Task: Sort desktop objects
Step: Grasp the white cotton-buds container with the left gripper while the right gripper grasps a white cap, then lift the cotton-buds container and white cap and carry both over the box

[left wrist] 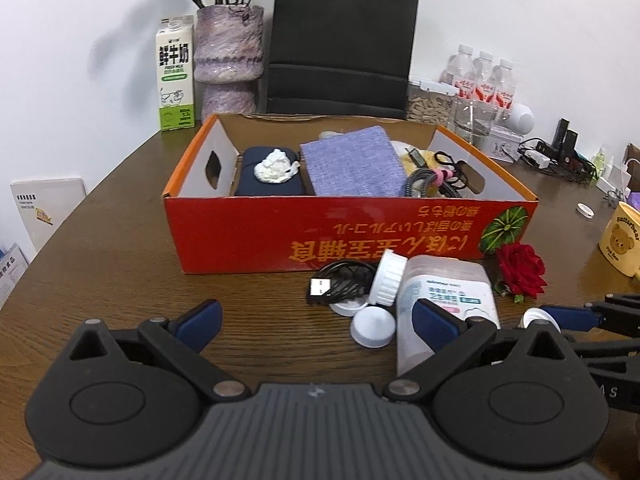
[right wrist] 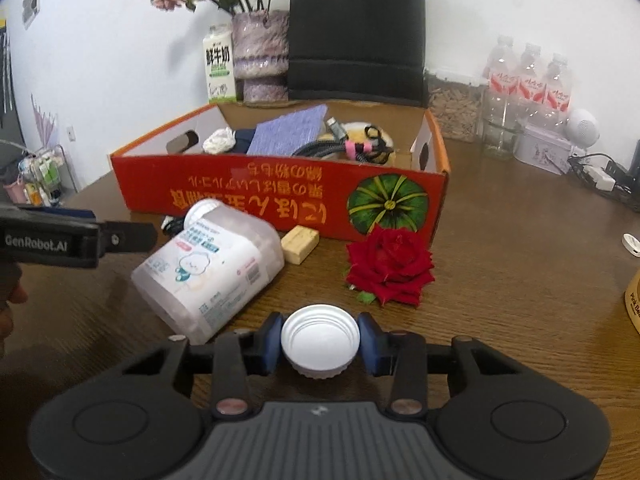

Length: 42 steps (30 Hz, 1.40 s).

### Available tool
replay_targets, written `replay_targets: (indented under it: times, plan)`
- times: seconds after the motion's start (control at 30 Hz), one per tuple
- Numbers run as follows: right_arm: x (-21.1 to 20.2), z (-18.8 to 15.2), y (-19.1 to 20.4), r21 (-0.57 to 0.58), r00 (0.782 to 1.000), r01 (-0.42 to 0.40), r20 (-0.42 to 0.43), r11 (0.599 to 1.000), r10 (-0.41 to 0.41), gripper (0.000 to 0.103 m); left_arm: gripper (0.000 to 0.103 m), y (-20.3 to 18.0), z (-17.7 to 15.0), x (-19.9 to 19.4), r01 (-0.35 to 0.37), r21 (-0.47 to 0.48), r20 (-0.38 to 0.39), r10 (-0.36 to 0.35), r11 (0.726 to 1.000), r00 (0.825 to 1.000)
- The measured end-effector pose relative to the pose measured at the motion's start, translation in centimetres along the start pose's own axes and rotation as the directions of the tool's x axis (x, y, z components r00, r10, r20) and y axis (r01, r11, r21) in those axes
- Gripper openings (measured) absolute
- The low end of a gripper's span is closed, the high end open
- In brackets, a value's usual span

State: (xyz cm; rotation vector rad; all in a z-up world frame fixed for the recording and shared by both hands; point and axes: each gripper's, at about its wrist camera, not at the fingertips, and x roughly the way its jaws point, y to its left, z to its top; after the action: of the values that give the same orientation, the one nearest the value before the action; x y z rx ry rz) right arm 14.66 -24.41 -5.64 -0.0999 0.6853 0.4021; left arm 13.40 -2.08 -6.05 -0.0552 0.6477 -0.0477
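Observation:
My right gripper is shut on a white bottle cap, held just above the table in front of the red rose. My left gripper is open and empty, low over the table; its right finger is against the clear plastic jar that lies on its side. The jar also shows in the right wrist view. The red cardboard box holds a purple cloth, a navy pouch with crumpled tissue and cables.
In front of the box lie a black USB cable, two white caps, the rose and a tan block. A yellow bear mug stands right. A milk carton, vase, black bag and water bottles line the back.

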Motion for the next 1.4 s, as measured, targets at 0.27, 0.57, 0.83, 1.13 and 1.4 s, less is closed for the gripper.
replay_targets:
  times: [0.27,0.57,0.83,1.13,1.4]
  plan:
    - [-0.5,0.1,-1.5,0.021,0.999,0.023,0.023,1.0,-0.023,0.039,0.103,-2.2,0.3,0.2,0.038,0.037,-0.006,-0.038,0.999,0.999]
    - [-0.5,0.1,-2.7,0.032,0.999,0.026,0.038,0.999,-0.027,0.039,0.103,-4.7,0.4,0.9,0.077,0.077,-0.032,-0.075,0.994,0.997]
    - [-0.5,-0.2,-3.2,0.036,0.999,0.02,0.043,0.999,-0.022,0.039,0.103,-6.2,0.1,2.0,0.094,0.102,-0.071,-0.087,0.99,0.994]
    - [-0.4,-0.5,-3.5,0.036,0.999,-0.004,0.044,0.999,0.002,0.039,0.069,-7.5,-0.2,3.0,0.083,0.134,-0.098,-0.07,0.987,0.993]
    - [-0.7,-0.7,-3.3,0.03,0.998,-0.017,0.057,0.999,0.015,0.039,0.066,-7.7,-0.6,2.3,0.109,0.132,-0.087,-0.098,0.985,0.991]
